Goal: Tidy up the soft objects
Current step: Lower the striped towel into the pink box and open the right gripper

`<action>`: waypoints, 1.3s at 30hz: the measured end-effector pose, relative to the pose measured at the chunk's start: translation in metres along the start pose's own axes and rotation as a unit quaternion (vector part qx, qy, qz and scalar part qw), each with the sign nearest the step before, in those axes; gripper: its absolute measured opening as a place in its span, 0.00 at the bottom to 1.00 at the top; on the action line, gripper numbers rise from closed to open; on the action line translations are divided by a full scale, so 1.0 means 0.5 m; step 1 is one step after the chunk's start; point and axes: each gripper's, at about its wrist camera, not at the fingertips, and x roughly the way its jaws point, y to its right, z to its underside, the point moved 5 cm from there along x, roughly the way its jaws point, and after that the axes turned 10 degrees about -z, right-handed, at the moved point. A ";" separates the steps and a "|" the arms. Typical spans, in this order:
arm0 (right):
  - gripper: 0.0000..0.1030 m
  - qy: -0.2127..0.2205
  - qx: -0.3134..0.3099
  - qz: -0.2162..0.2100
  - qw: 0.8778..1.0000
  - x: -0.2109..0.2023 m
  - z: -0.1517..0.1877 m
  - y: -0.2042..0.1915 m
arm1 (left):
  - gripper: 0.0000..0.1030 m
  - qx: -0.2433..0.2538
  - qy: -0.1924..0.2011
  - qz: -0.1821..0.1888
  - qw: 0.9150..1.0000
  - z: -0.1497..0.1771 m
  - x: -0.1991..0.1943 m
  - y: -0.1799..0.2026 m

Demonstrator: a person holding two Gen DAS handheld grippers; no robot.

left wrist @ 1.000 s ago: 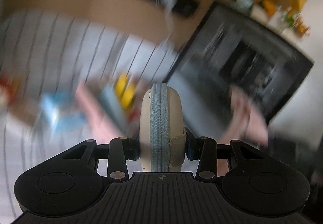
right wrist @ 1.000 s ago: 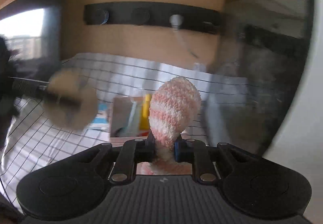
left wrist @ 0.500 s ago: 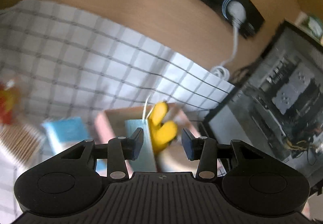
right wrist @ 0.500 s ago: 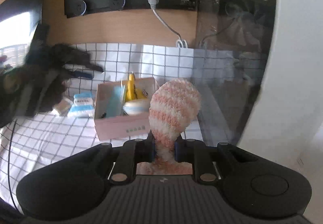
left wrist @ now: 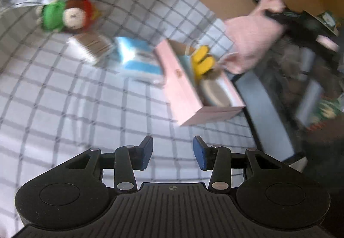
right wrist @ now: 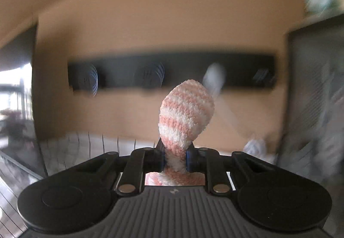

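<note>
Left wrist view looks down on a bench covered with a white cloth (left wrist: 64, 109) ruled in dark squares. The left gripper (left wrist: 172, 153) hangs above that cloth with its jaws standing apart and nothing between them, only bare checked fabric showing through the gap. Beyond it sits a pink box (left wrist: 182, 92), open at the top, with a yellow soft toy (left wrist: 202, 61) poking up inside and a pale rounded thing lying low in the box nearer the camera; blur keeps me from saying what that is. Just beside the box, on its left, lies a blue and white packet (left wrist: 137, 59), and next to that a brownish striped packet (left wrist: 90, 44). Further off on the cloth lies a small plush figure (left wrist: 64, 15) in green, with a red-brown head. At the upper right the right gripper (left wrist: 277, 15) reaches in over the box end, a pink fuzzy sock (left wrist: 251, 44) dangling from it above the box, not touching it as far as I can tell. A dark glass-sided case stands to the right of the box.

Right wrist view is heavily smeared. The right gripper (right wrist: 175, 158) is clenched on the sock (right wrist: 186, 113), pink and white striped, whose toe end stands up past the fingertips. Behind it runs a tan wall with a black socket strip (right wrist: 172, 72) and a white plug.
</note>
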 end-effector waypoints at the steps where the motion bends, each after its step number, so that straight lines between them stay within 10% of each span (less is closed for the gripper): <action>1: 0.17 -0.028 -0.001 -0.004 1.000 0.035 0.037 -0.007 | 0.44 -0.003 0.000 -0.010 1.000 0.010 -0.010 -0.011; 11: 0.17 -0.312 0.030 -0.059 0.948 0.166 0.294 -0.017 | 0.44 -0.074 0.004 -0.067 0.995 0.062 -0.073 -0.125; 19: 0.50 -0.273 -0.017 -0.086 0.958 0.111 0.197 -0.025 | 0.43 -0.078 0.000 -0.059 0.995 0.072 -0.072 -0.128; 22: 0.45 -0.252 -0.040 -0.084 0.963 0.094 0.161 -0.028 | 0.43 -0.067 0.005 -0.073 0.995 0.063 -0.078 -0.128; 25: 0.20 -0.252 -0.037 -0.069 0.965 0.146 0.149 -0.026 | 0.43 -0.057 0.008 -0.075 0.996 0.056 -0.078 -0.119; 31: 0.14 -0.354 0.086 -0.061 0.929 0.272 0.278 0.001 | 0.43 -0.036 -0.002 -0.071 0.997 0.052 -0.066 -0.096; 39: 0.20 -0.233 -0.047 -0.061 0.969 0.036 0.187 -0.003 | 0.43 -0.030 -0.018 -0.080 0.996 0.057 -0.052 -0.098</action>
